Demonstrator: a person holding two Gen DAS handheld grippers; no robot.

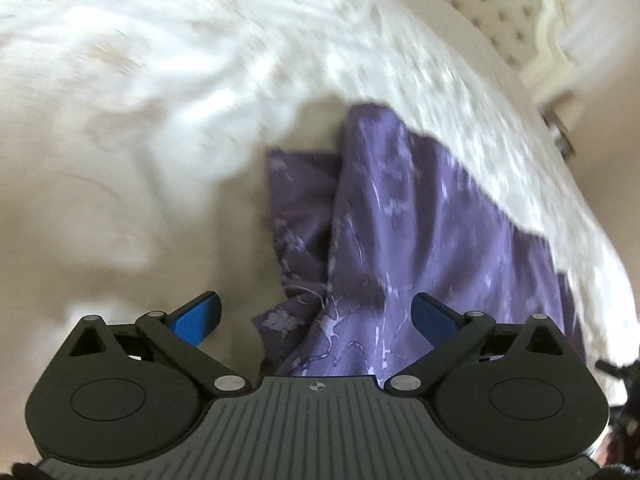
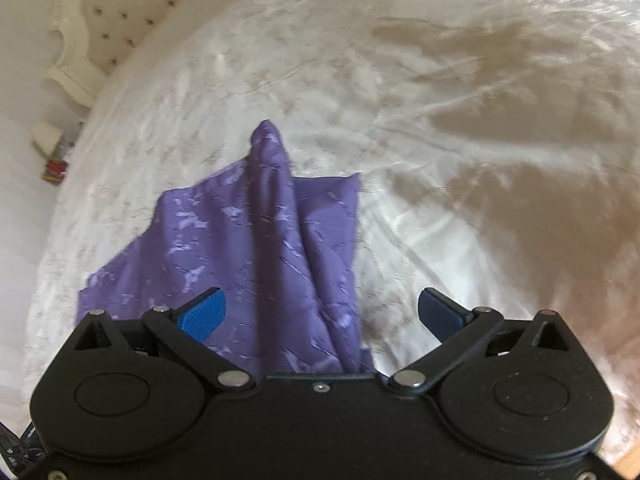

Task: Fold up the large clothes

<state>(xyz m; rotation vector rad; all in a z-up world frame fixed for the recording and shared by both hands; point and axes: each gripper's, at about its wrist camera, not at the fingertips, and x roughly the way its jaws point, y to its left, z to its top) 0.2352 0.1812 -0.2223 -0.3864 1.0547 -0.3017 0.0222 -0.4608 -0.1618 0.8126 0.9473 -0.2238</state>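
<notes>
While both pairs of blue pads stand spread wide with nothing pressed between them, the purple cloth (image 1: 400, 240) lies on the bed just beyond and beneath the fingers. Nearest the left gripper (image 1: 316, 316), the cloth bunches in soft folds that run out from under the gripper's body, between the two fingers and nearer the right-hand one, touching neither pad as far as the view shows. A darker, flatter layer of it spreads to the left of the raised fold, and farther ahead the fold narrows to a point. Close to the right gripper (image 2: 322, 312), the same cloth (image 2: 256, 240) rises as a ridge between the fingers, nearer the left-hand one, with a flat part spreading off to the left behind that finger. Its peak stands ahead of the gripper, and a squarer corner lies flat to the right of the peak. Beyond the cloth stretches the pale, shiny bedspread (image 2: 400, 100), creased and partly in shadow. Farthest off, a cream buttoned headboard (image 2: 120, 12) sits at the upper left of the right wrist view, and shows again (image 1: 480, 4) at the upper right of the blurred left wrist view.
</notes>
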